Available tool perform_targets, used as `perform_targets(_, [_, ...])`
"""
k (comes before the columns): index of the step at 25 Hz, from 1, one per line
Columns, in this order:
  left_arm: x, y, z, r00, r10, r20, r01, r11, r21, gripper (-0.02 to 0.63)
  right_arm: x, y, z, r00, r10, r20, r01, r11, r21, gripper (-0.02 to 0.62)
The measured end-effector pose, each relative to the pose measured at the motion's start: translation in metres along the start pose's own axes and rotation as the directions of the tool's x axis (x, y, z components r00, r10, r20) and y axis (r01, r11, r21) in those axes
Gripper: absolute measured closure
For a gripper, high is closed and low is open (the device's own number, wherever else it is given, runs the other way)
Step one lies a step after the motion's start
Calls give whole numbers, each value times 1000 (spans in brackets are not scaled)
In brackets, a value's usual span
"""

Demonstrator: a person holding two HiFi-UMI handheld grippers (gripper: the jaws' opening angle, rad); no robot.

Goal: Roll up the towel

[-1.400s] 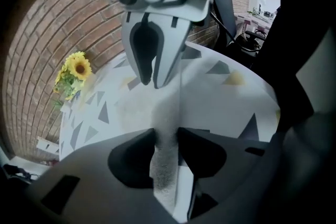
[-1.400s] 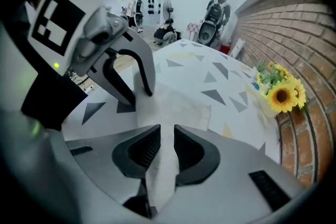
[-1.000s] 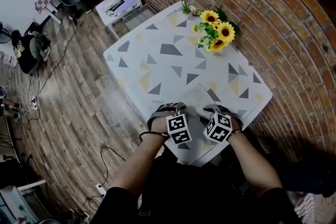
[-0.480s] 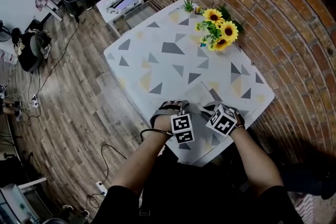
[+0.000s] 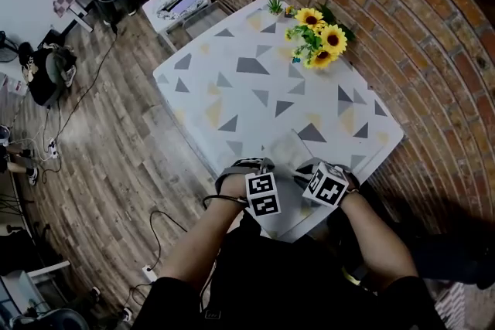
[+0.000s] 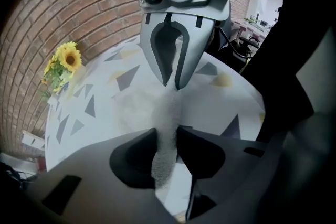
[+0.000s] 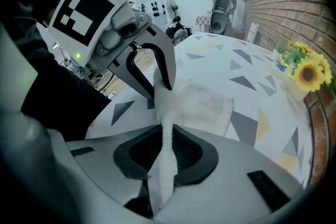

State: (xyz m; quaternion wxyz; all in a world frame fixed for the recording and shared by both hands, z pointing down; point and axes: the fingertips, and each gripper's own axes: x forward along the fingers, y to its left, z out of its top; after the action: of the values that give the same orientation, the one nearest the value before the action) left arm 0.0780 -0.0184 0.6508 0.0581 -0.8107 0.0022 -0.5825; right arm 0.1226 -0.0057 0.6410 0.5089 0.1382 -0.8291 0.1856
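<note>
Towel (image 5: 288, 149), one pale cloth, lies flat at the near edge of the tabletop (image 5: 232, 100), with its near hem lifted between the two grippers. In the head view the marker cubes cover both sets of jaws, so only the gripper views show the grip.

On the left, the left gripper (image 6: 167, 152) has just been closing its jaws, and its own view shows them clenched on a raised ridge of towel that runs up between the pads. The same view shows the other gripper's tips set on the same fold just beyond.

On the right, the right gripper (image 7: 167, 152) has likewise just been closing, and its jaws pinch a thin standing pleat of the cloth. Only this view shows the rest of the towel spread flat past the jaws, with one far corner plain on the patterned top.

At the far right corner of the tabletop stands one bunch of sunflowers (image 5: 319, 39), with perhaps three blooms; the head view is too small to be sure.
</note>
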Motion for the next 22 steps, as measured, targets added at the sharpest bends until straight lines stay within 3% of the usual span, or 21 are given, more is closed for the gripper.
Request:
perform_targets(6, [-8,-38,-2,992,-126,14,126,992,16,472,-3,38,-11,997,67,-49,-71,995,-76,520])
perform_targets(16, [-17,4,3,996,88,-29,-86,994,73,416,0,-7,-9,996,-44,-75,44,999,-4,492])
perform_targets(22, [-14,-1,11,995,93,-27,-88,984,152,416,0,-37,-8,988,-123,-88,125,992,19,492])
